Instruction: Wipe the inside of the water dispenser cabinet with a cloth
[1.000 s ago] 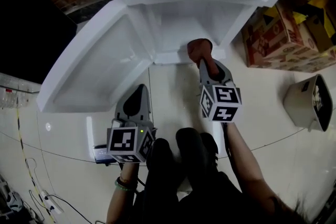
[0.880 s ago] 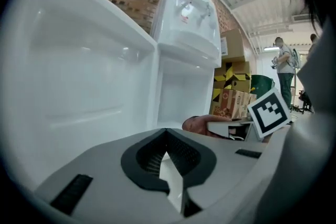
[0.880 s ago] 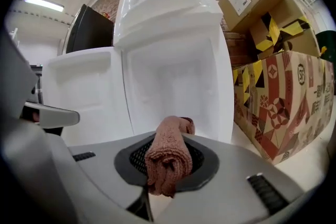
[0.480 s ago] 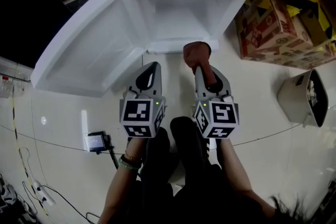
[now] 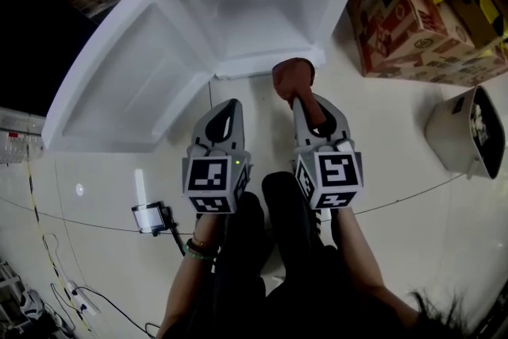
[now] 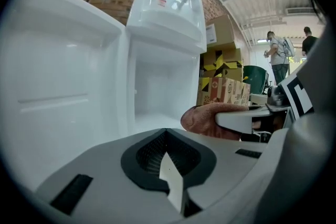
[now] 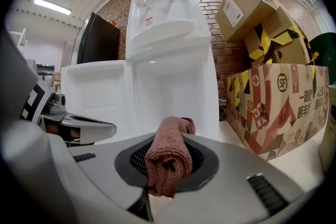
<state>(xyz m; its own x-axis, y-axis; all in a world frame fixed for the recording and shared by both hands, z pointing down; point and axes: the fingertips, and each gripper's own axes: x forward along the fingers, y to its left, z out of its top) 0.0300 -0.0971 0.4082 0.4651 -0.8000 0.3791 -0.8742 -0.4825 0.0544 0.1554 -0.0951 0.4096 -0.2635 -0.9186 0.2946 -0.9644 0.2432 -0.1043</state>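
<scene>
The white water dispenser's lower cabinet (image 5: 254, 20) stands open, its door (image 5: 119, 83) swung out to the left. My right gripper (image 5: 305, 105) is shut on a rolled reddish-brown cloth (image 5: 292, 78), held just in front of the cabinet's bottom sill, outside the opening. In the right gripper view the cloth (image 7: 167, 160) bulges from between the jaws, with the dispenser (image 7: 168, 60) straight ahead. My left gripper (image 5: 228, 109) hangs level beside the right one, shut with nothing in it. The left gripper view shows the cloth (image 6: 205, 119) to its right and the cabinet (image 6: 160, 97) ahead.
Printed cardboard boxes (image 5: 421, 20) are stacked right of the dispenser. A pale bin (image 5: 464, 143) stands on the floor at the right. A small device (image 5: 151, 217) and cables (image 5: 48, 250) lie at the left. People (image 6: 277, 55) stand far behind.
My left gripper has come up and forward from low left to level beside the right one. The right gripper with the cloth has drawn slightly back from the cabinet sill.
</scene>
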